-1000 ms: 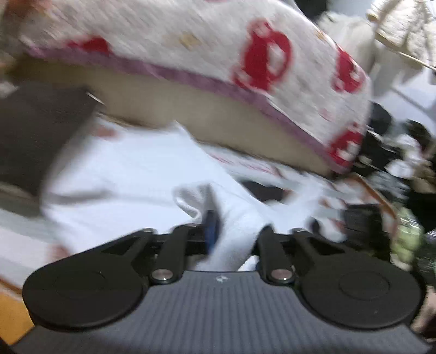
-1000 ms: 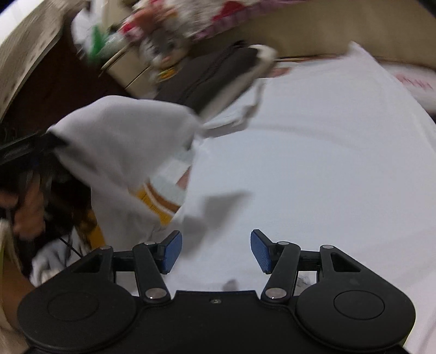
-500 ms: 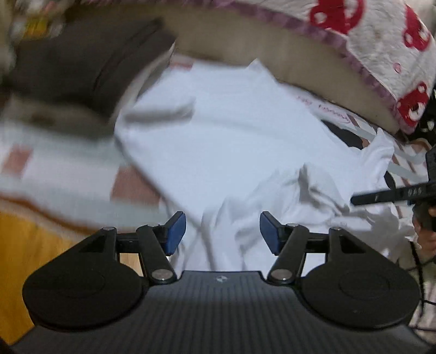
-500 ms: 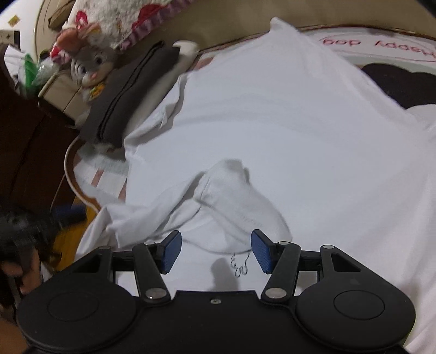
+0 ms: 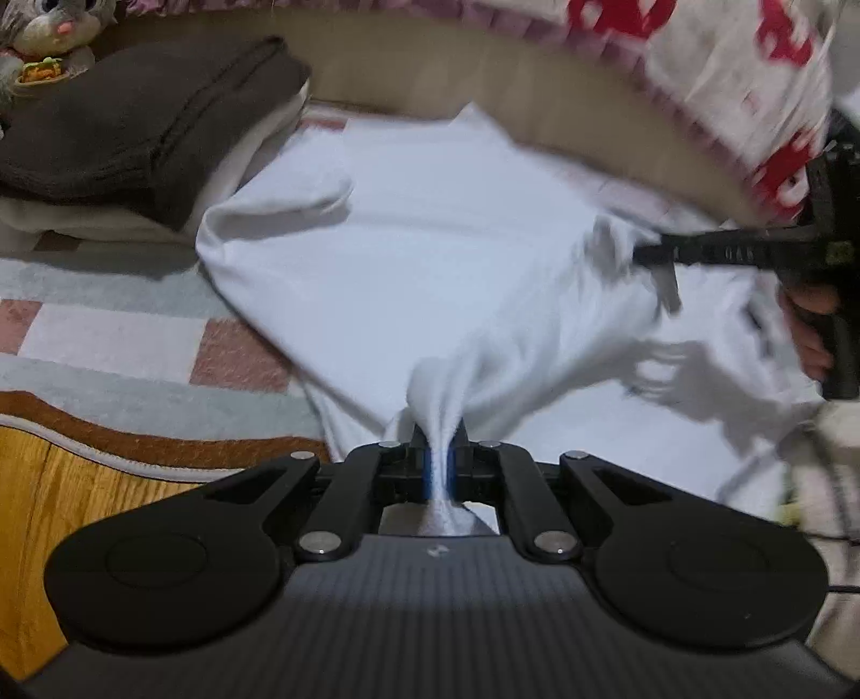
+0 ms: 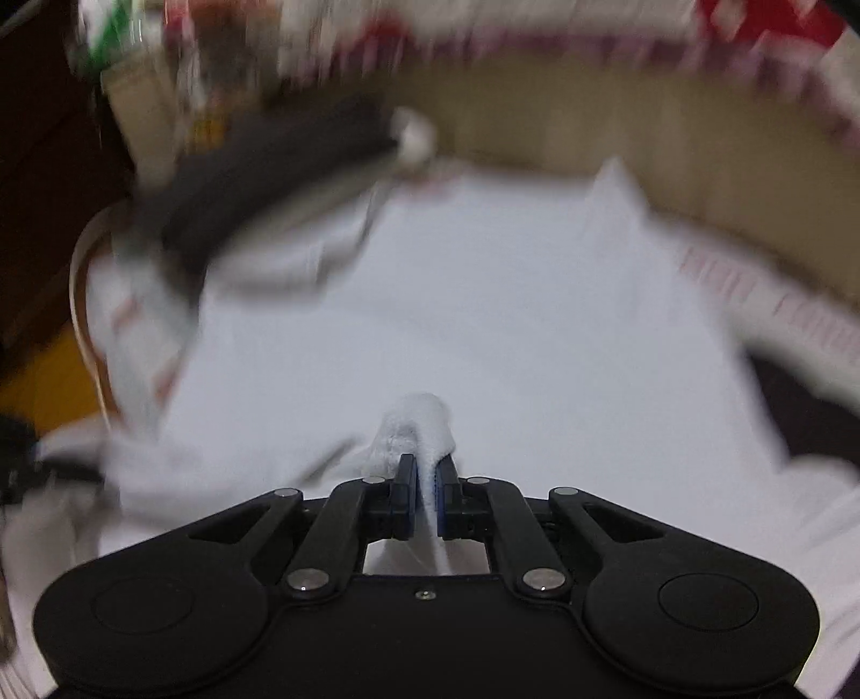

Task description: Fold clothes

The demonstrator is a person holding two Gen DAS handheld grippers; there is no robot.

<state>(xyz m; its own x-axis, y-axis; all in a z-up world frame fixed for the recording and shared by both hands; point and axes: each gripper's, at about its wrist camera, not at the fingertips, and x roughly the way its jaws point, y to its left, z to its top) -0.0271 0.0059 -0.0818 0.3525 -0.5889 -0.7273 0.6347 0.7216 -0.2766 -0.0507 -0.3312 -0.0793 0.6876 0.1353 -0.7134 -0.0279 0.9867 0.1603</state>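
Observation:
A white T-shirt [image 5: 430, 258] lies spread over a checked rug, with its near edge lifted. My left gripper [image 5: 441, 462] is shut on a bunched fold of that edge. In the left wrist view the right gripper [image 5: 656, 252] comes in from the right, clamped on another raised corner of the shirt. The right wrist view is blurred; there my right gripper [image 6: 424, 478] is shut on a tuft of the white T-shirt [image 6: 484, 301], which stretches away ahead.
A folded dark brown garment [image 5: 134, 145] rests on a cream one at the far left, with a plush toy [image 5: 48, 27] behind it. A red-and-white patterned blanket [image 5: 725, 70] hangs over a tan edge at the back. Wooden floor [image 5: 80, 500] shows beside the checked rug [image 5: 107, 333]. A hand [image 5: 817, 328] holds the right gripper.
Half a second ago both grippers stood open over the crumpled shirt edge. Both have now shut on the fabric and lifted it, pulling the edge taut between them.

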